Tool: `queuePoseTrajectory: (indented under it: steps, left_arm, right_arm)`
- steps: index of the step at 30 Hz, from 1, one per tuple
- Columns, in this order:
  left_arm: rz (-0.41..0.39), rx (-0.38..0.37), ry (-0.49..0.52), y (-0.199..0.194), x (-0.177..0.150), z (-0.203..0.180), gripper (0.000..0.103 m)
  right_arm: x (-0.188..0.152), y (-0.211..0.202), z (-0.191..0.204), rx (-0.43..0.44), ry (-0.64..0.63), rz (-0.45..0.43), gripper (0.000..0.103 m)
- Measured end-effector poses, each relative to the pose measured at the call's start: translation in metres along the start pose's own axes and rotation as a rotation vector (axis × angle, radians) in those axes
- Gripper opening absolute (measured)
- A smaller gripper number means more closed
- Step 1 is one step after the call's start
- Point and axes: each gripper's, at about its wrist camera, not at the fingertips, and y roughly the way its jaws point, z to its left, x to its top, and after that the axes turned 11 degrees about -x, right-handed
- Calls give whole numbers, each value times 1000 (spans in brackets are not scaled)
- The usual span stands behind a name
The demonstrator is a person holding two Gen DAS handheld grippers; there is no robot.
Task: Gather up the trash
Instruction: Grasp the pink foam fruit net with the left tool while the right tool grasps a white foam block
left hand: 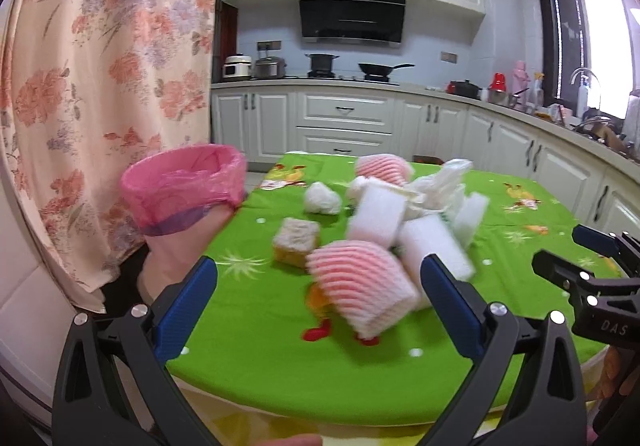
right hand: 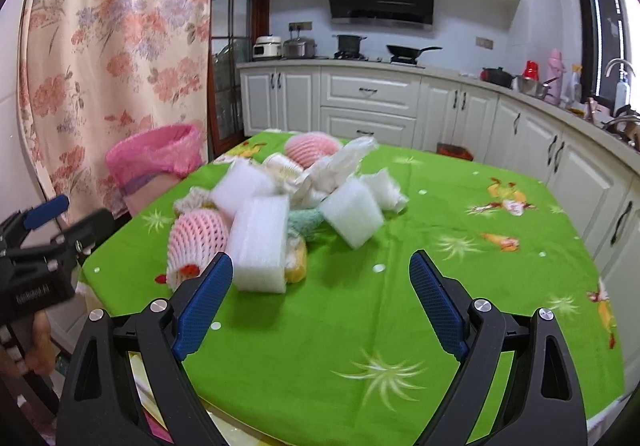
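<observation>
A heap of trash lies on the green tablecloth (left hand: 260, 326): pink foam fruit nets (left hand: 360, 286), white foam blocks (left hand: 378, 213), crumpled white plastic (left hand: 440, 181) and a brownish sponge (left hand: 296, 242). In the right wrist view the heap shows with a foam block (right hand: 260, 246) and a pink net (right hand: 196, 242) nearest. A bin lined with a pink bag (left hand: 184, 185) stands off the table's left side, also seen in the right wrist view (right hand: 154, 157). My left gripper (left hand: 318, 286) is open, with the near pink net between its fingers. My right gripper (right hand: 320, 282) is open and empty over the cloth.
A floral curtain (left hand: 100, 65) hangs at the left behind the bin. White kitchen cabinets (left hand: 344, 117) and a counter with pots run behind and to the right of the table. The right gripper's body (left hand: 592, 286) shows at the left view's right edge.
</observation>
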Motion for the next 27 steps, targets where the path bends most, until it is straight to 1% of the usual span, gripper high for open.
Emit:
queuePoseTrajectory:
  steps: [2,5,7,10,13,14,15,16,17,18,19,20,22,24,27]
  left_arm:
    - [11,-4,-20,5,-2,11,98]
    - [21,22,-52,13,-7,26,98]
    - [45,-6,-63,19,-11,34,98]
    - [39,60,-80,21,-18,44,98]
    - [82,54,-111,30,-22,53,98]
    - [93,55,-128,34,-22,57,98]
    - [98,49,-139,36,-23,58,98]
    - [105,37,-152,38,-22,57,98]
    - [112,23,-164,41,-22,56,98]
    - [116,6,-172,44,-20,53,98]
    - [121,-7,-168,49,-18,48,98]
    - [126,-16,-160,53,-17,43,98]
    - [141,-41,-124,65,-13,27,98]
    - [148,-52,-98,75,-10,12,98]
    - [166,-61,-58,92,-7,-9,98]
  right_arm:
    - [0,10,7,24,-11,15,85]
    - [4,30,24,51,-40,31,85]
    - [7,44,34,62,-54,52,85]
    - [11,66,46,80,-62,85,85]
    - [13,87,54,87,-63,123,84]
    - [13,92,54,88,-58,134,82]
    - [12,97,54,85,-51,146,75]
    - [12,101,52,82,-42,161,71]
    - [12,104,50,83,-36,173,64]
    - [11,106,46,94,-25,179,53]
    - [10,105,40,112,-16,180,49]
    - [9,103,36,134,-12,176,48]
    - [8,96,26,122,-22,153,48]
    - [5,90,13,130,-21,141,48]
    - [0,80,-9,160,22,139,48]
